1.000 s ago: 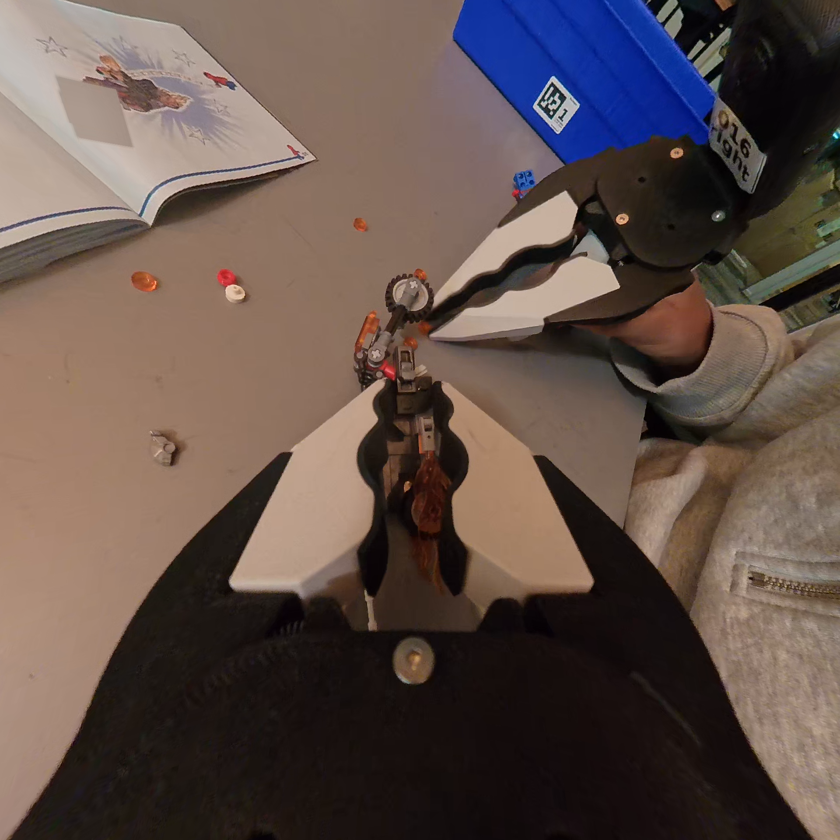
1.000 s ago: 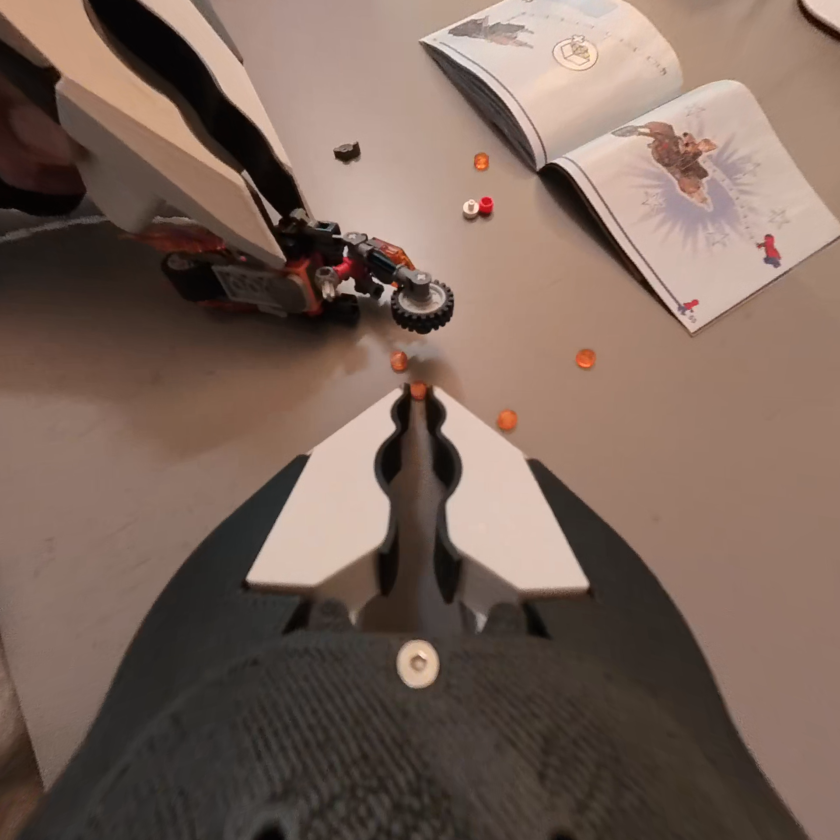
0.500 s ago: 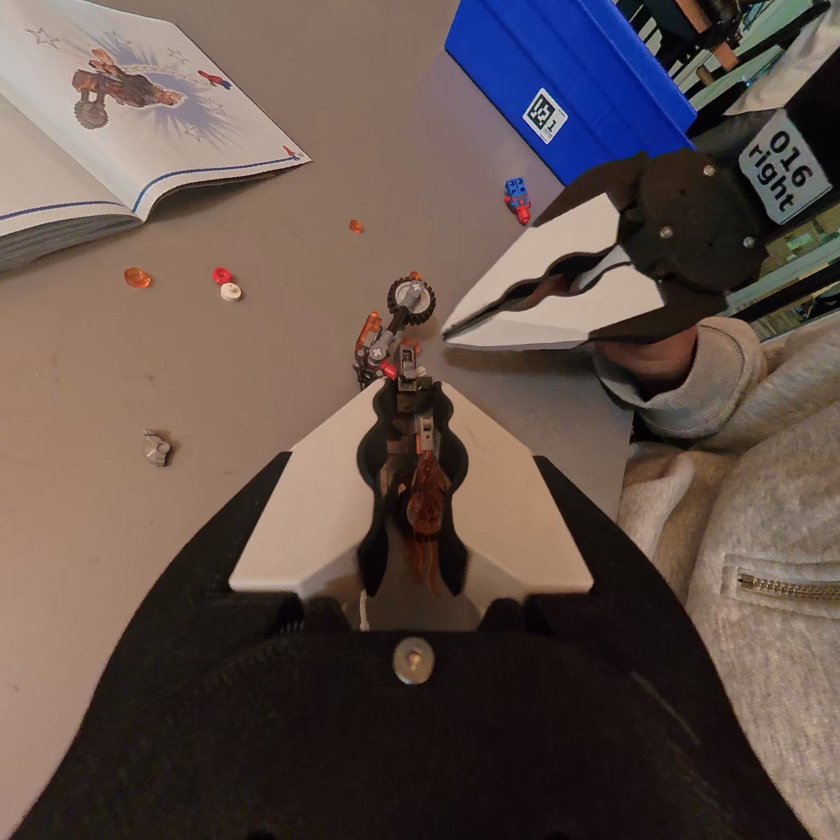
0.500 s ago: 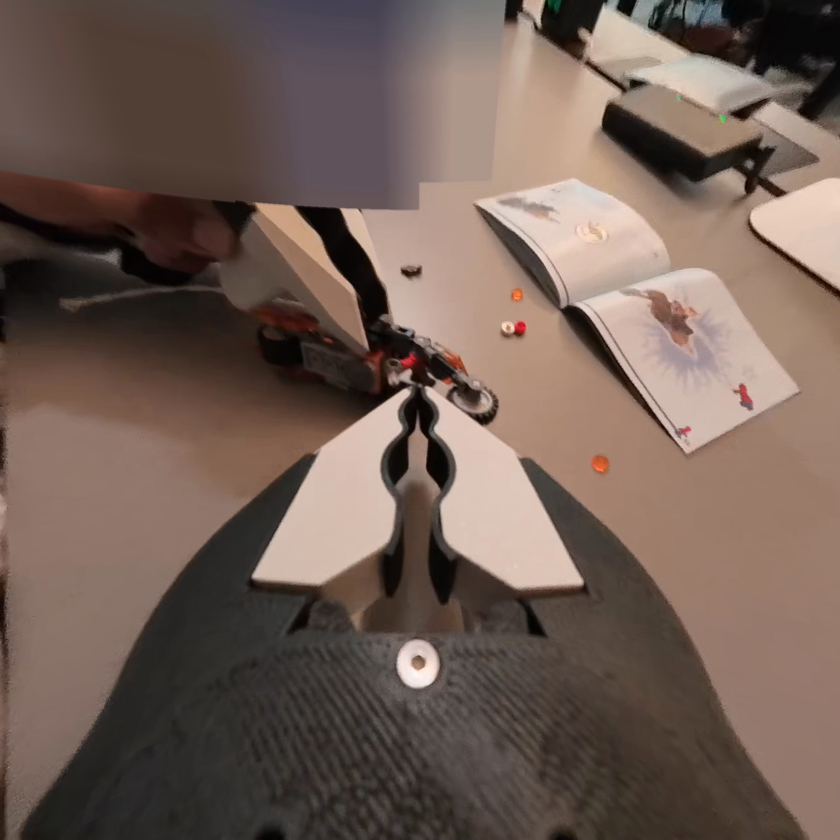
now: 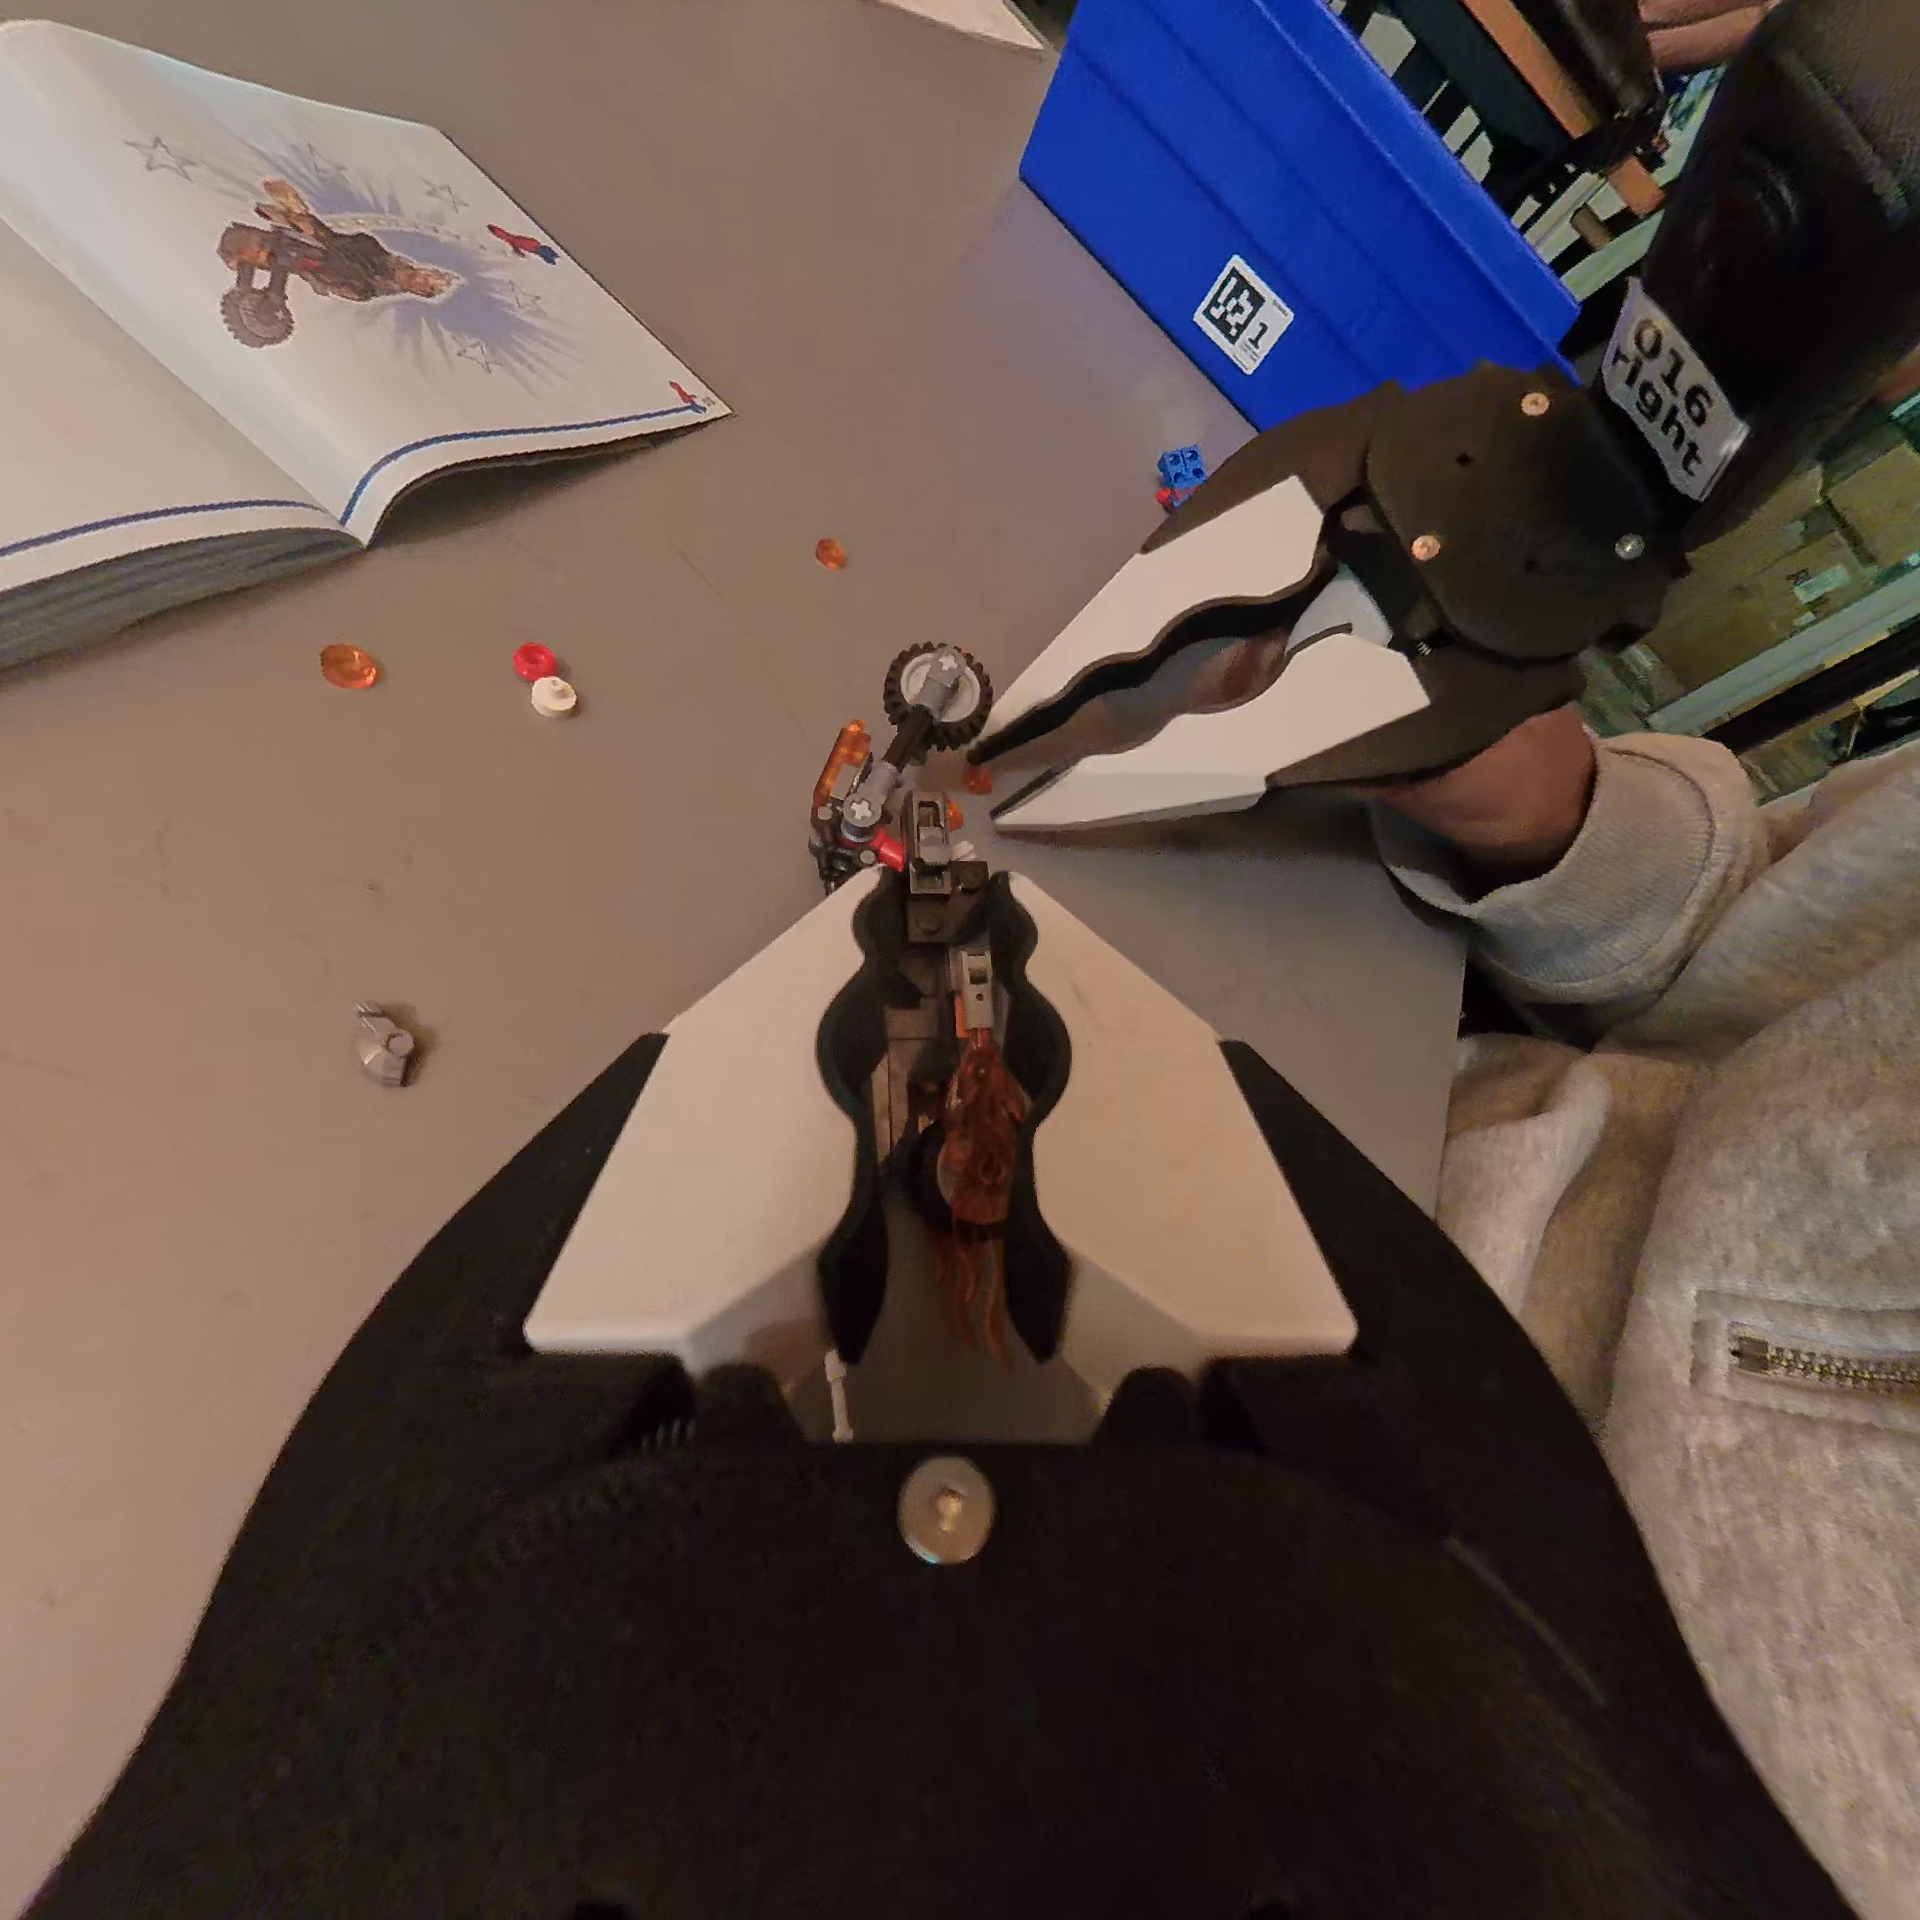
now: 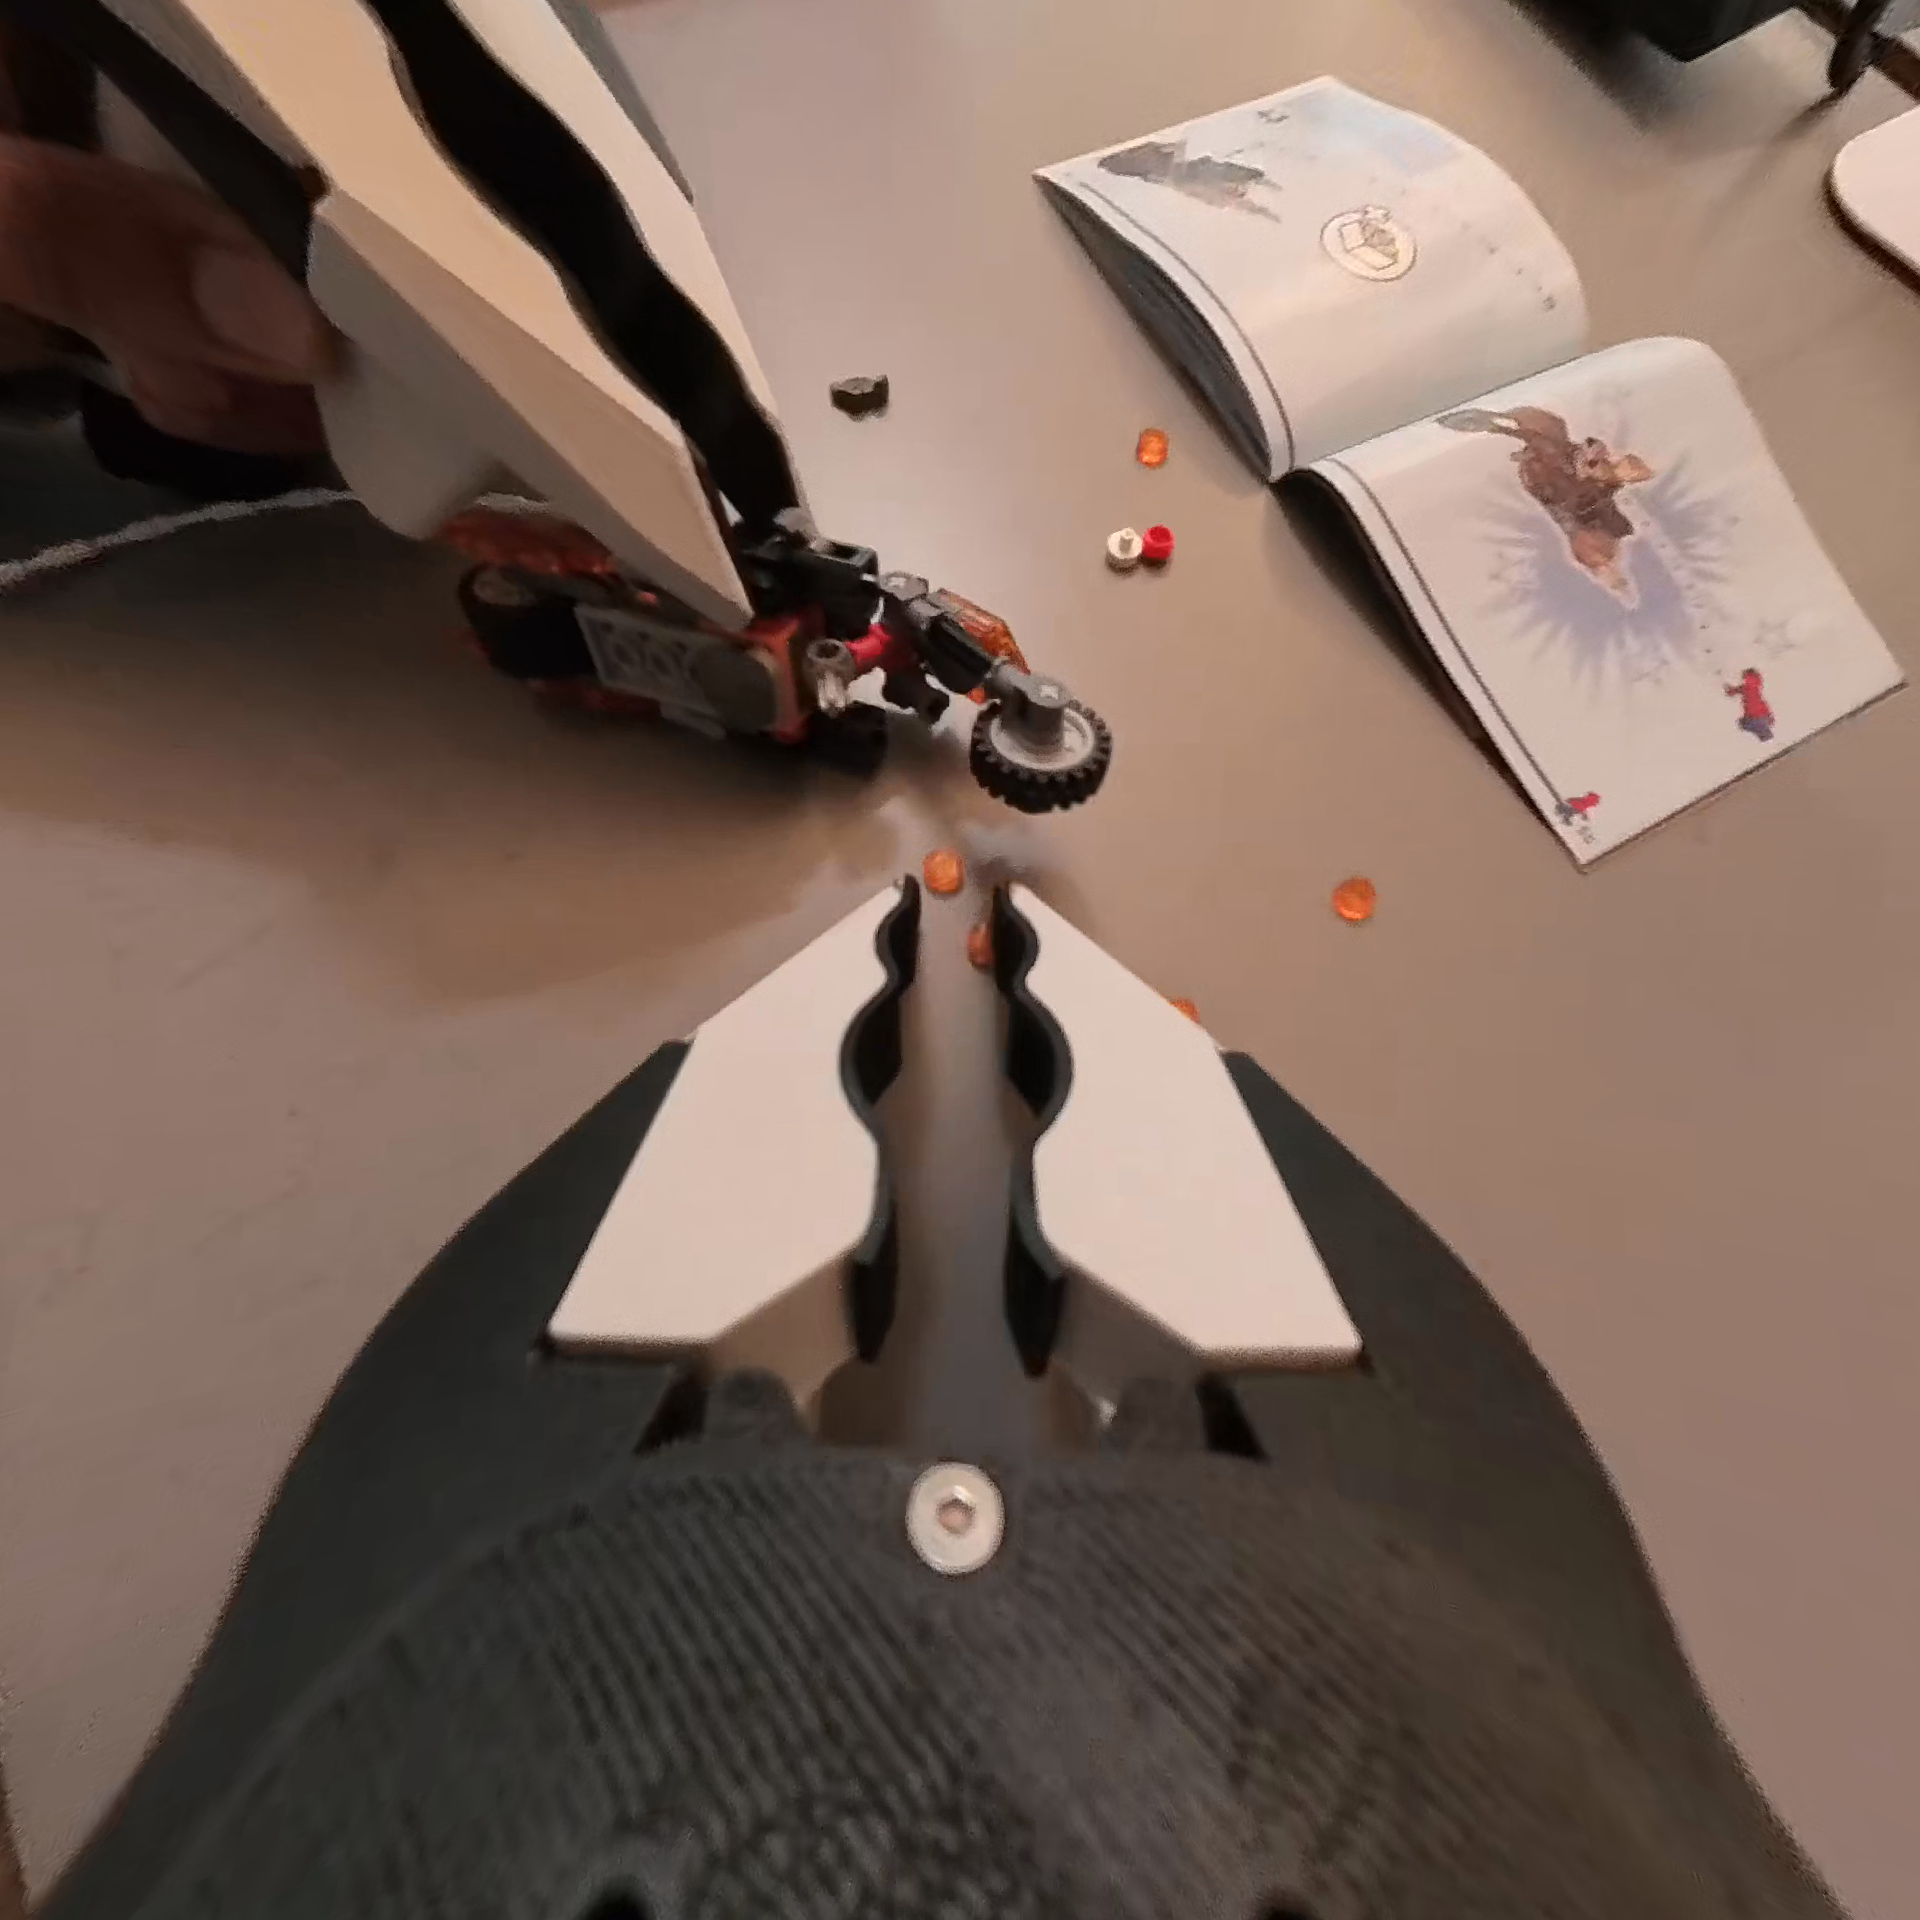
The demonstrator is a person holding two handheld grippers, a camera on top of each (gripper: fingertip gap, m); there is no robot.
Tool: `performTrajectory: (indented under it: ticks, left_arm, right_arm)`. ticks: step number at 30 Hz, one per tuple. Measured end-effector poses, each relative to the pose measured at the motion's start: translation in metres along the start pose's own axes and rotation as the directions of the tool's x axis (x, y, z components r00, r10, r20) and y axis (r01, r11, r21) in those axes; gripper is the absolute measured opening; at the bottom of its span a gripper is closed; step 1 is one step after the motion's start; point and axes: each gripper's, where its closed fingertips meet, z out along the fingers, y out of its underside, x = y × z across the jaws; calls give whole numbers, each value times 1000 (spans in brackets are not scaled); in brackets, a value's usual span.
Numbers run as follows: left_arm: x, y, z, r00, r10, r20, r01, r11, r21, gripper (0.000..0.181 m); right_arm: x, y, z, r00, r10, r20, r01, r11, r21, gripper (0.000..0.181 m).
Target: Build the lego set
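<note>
The black, red and grey brick-built motorcycle (image 6: 727, 665) stands on the grey table (image 5: 208, 883) near its right edge, clenched in the left claw (image 5: 940, 883). The right claw (image 6: 956, 904) is released, its tips straddling 1 small translucent orange round stud (image 6: 979, 943) beside the front wheel (image 6: 1042, 748). An open instruction booklet (image 6: 1558, 520) lies beyond; a blue plastic bin (image 5: 1278, 208) sits at the far corner, contents unseen.

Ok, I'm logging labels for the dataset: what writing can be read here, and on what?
I won't quote writing, only what bears it.
white sticker on the right gripper: legible print.
white tag on the blue bin: code mark, legible.
open booklet: print too small.
side tile on the lego motorcycle: blurred.
</note>
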Motion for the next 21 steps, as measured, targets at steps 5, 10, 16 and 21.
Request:
performTrajectory:
  ticks: [5,10,16,21]
  left_arm:
    - [0,0,0,1000,-1,-3,1,1000,4,15]
    - [0,0,0,1000,-10,-13,10,1000,5,15]
    - [1,-5,-5,1000,1,-6,-1,1000,24,24]
    - [31,-28,-19,990,-2,-144,23,989,146,21]
  right_arm:
    - [5,3,1,999,-16,-49,15,1000,-18,12]
    - [5,8,-1,999,40,-3,-40,999,-32,6]
    - [0,-5,-9,999,37,28,-39,998,55,5]
    - [-21,-55,-43,993,-117,18,103,925,366,5]
